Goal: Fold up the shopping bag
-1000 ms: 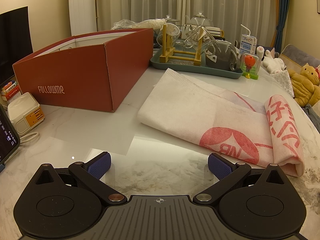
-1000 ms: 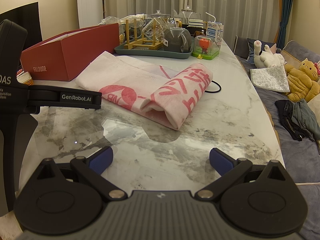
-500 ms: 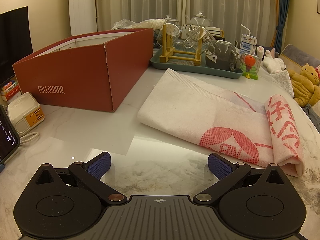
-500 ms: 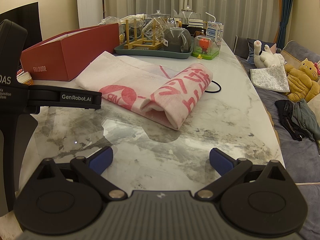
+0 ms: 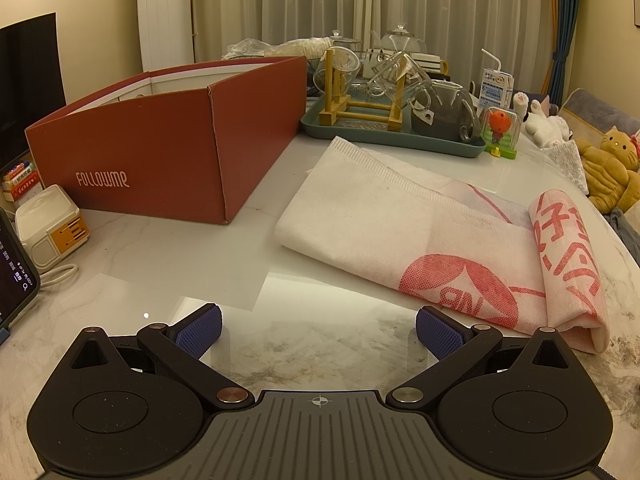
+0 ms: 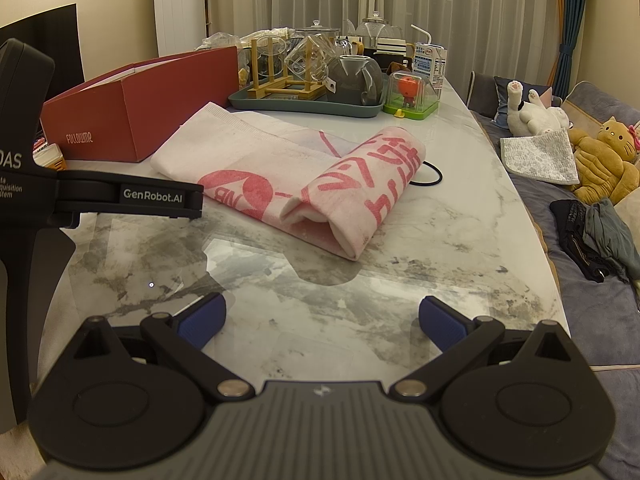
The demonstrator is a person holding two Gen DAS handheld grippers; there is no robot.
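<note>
your left gripper [image 5: 318, 330] hangs spread wide over the marble worktop [image 5: 160, 264], holding nothing; your right gripper [image 6: 322, 322] is spread and empty too. the shopping bag [image 5: 420, 240] lies flat on the worktop just beyond the left gripper, its right end rolled over. from the right wrist you see a black hair tie [image 6: 430, 174] just past the roll, hidden from the left. only the left view shows the phone [image 5: 16, 272] at the near left edge. the red box [image 5: 160, 160] sits left of the bag.
</note>
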